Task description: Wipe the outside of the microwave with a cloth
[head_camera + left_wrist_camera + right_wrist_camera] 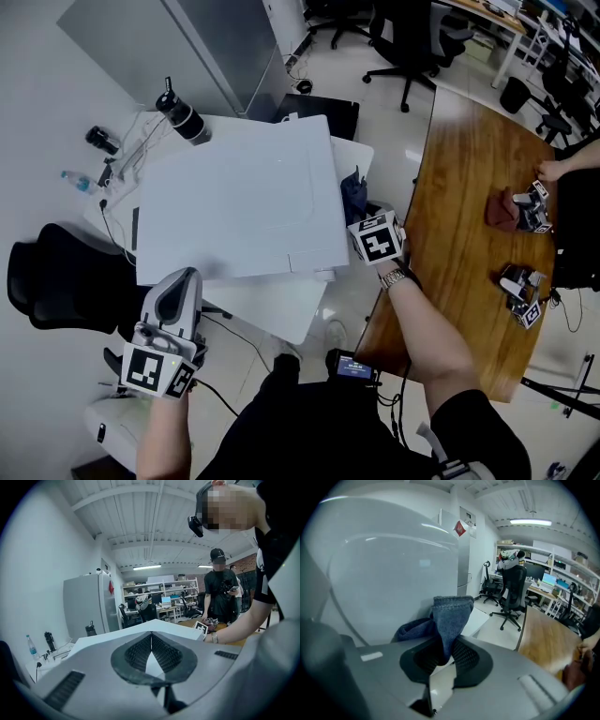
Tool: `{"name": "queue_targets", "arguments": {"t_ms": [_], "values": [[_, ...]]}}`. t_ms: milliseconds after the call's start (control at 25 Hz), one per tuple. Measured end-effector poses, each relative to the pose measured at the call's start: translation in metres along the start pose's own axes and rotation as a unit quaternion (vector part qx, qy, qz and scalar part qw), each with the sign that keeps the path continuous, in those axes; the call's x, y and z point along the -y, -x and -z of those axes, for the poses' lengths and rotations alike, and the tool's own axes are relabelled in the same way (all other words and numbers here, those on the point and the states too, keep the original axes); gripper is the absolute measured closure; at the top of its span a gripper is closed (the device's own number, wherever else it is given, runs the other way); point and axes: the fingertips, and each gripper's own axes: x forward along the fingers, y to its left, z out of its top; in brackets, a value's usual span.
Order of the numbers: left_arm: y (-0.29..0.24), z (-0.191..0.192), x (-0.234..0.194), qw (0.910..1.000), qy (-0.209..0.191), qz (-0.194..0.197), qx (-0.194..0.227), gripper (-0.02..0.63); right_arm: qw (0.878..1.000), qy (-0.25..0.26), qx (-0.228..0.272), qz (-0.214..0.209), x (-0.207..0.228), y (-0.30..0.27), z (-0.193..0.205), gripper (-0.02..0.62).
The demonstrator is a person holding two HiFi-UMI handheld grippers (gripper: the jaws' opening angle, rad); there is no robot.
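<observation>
The white microwave (234, 202) stands on a white table, and I see its top from above. My right gripper (364, 214) sits at the microwave's right side, shut on a blue cloth (353, 194). In the right gripper view the cloth (450, 616) sticks up from between the jaws of the right gripper (446, 651), close against the microwave's smooth white side (384, 573). My left gripper (178, 281) hangs at the microwave's near left corner, shut with nothing in it. In the left gripper view the left gripper (151, 641) points level across the microwave's top (178, 627).
A black bottle (183, 117), a water bottle (80, 180) and cables lie on the white table behind the microwave. A wooden table (469, 187) at right holds a dark red cloth (502, 208) and another person's grippers. A black chair (56, 281) stands at left.
</observation>
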Motion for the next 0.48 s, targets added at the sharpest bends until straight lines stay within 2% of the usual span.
{"name": "queue_targets", "arguments": {"t_ms": [480], "values": [[0.008,0.002,-0.004,0.9999,-0.001,-0.014,-0.007,0.6,0.999,-0.004,-0.038,0.002,0.005,-0.015,0.025,0.543]]}}
